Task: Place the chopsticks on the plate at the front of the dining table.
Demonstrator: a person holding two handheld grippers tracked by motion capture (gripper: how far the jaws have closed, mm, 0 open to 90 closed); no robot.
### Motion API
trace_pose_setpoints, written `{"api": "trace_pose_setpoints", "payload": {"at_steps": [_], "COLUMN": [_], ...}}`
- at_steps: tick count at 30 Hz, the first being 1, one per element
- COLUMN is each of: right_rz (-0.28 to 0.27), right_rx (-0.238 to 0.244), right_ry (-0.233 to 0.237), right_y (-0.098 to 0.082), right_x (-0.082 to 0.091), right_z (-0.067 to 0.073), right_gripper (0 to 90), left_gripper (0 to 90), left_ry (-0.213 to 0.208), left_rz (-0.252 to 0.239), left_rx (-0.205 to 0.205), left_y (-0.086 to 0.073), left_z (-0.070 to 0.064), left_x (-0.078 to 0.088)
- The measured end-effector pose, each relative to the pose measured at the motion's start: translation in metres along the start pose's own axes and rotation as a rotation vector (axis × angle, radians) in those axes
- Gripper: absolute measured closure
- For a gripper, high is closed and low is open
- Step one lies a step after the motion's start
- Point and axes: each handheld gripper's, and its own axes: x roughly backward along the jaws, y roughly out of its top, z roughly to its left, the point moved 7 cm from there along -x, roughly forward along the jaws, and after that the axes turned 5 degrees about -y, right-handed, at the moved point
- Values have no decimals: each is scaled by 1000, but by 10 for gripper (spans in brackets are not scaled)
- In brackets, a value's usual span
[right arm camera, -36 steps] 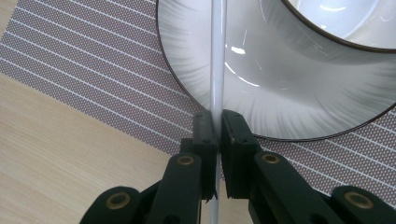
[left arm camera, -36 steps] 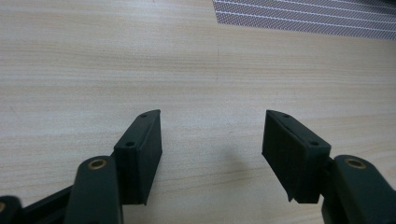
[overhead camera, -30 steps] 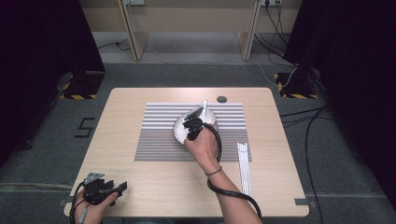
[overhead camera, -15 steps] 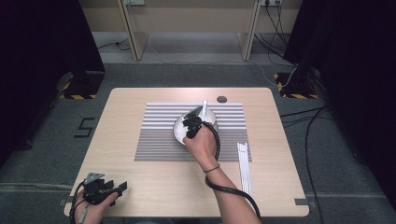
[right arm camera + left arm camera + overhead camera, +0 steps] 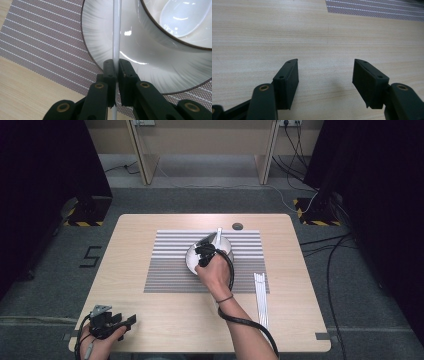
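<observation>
My right gripper [image 5: 117, 66] is shut on a thin white stick [image 5: 116, 30], probably a chopstick, which runs up between the jaws. It hangs over a white plate [image 5: 105, 37] with a dark rim. A bowl [image 5: 150, 22] stands on the plate with a white spoon [image 5: 183, 13] in it. From above, the right gripper [image 5: 206, 251] sits over the dishes [image 5: 227, 247] on the striped mat [image 5: 170, 265], and the stick's end [image 5: 218, 235] pokes out behind it. My left gripper [image 5: 325, 72] is open over bare wood, near the table's front left corner [image 5: 122, 322].
More white sticks [image 5: 261, 295] lie along the mat's right edge. A small dark round spot [image 5: 237, 226] marks the table near its far edge. The table [image 5: 130, 245] is light wood, with bare room left and in front of the mat.
</observation>
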Motion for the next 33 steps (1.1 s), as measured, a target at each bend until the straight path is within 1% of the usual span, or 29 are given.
{"api": "trace_pose_setpoints", "payload": {"at_steps": [16,23,33], "right_rz": [-15,-30,-60], "right_rx": [-9,-13,-5], "right_ry": [-2,-2,-4], "right_y": [7,9,13], "right_x": [-2,-2,-4], "right_z": [2,2,4], "right_gripper": [850,851,851], "left_gripper": [376,376,376], "left_ry": [-2,-3,-4], "left_rz": [-1,1,0], "left_rx": [0,-1,-1], "left_y": [0,0,0], "left_z": [0,0,0], "left_x": [0,-1,-1]}}
